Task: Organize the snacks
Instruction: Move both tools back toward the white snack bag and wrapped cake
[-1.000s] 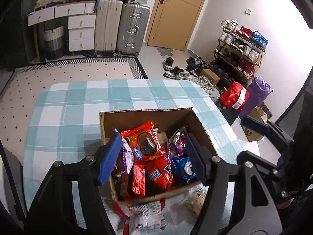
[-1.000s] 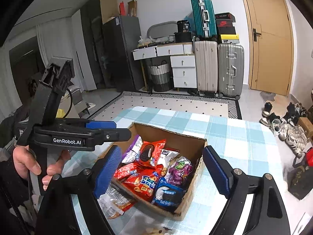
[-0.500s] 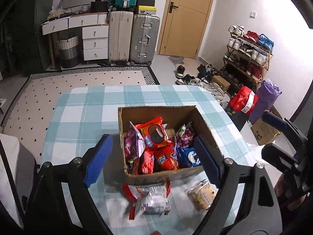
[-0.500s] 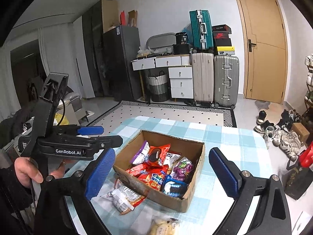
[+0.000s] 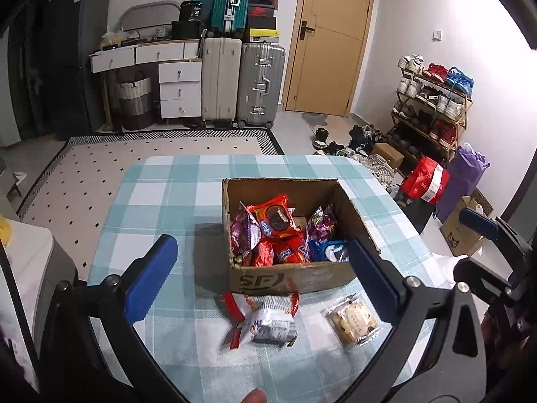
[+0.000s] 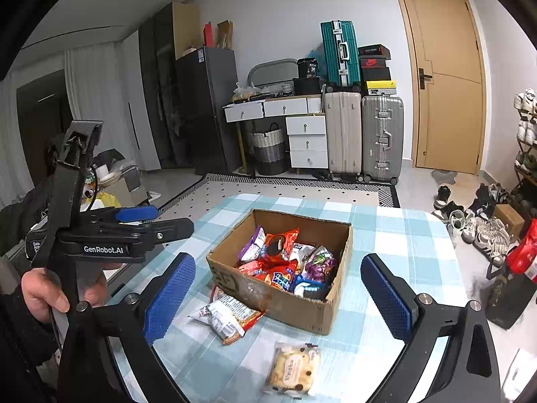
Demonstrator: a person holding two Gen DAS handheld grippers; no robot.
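An open cardboard box (image 5: 288,278) (image 6: 268,299) stands on the teal checked table (image 5: 161,201). It holds several snack packets: a red cookie packet (image 5: 273,218), a purple one (image 5: 322,223) and a blue one (image 5: 330,250). Two packets lie on the cloth in front of the box: a silver and red packet (image 5: 265,319) (image 6: 228,315) and a clear-wrapped biscuit (image 5: 352,322) (image 6: 293,369). My left gripper (image 5: 260,245) (image 6: 171,221) hangs back from the box, jaws opening, nothing between them. My right gripper (image 6: 278,262) (image 5: 470,248) does the same on the other side.
Past the table lie a dotted rug (image 5: 134,154), suitcases (image 5: 245,84) and a white drawer unit (image 5: 179,90). A shoe rack (image 5: 433,107), loose shoes and a red bag (image 5: 424,183) fill the floor to the right. A white unit (image 5: 23,268) stands at the table's left.
Both grippers drew back and rose from the box while their jaws widened. The two packets on the cloth in front of the box came fully into view.
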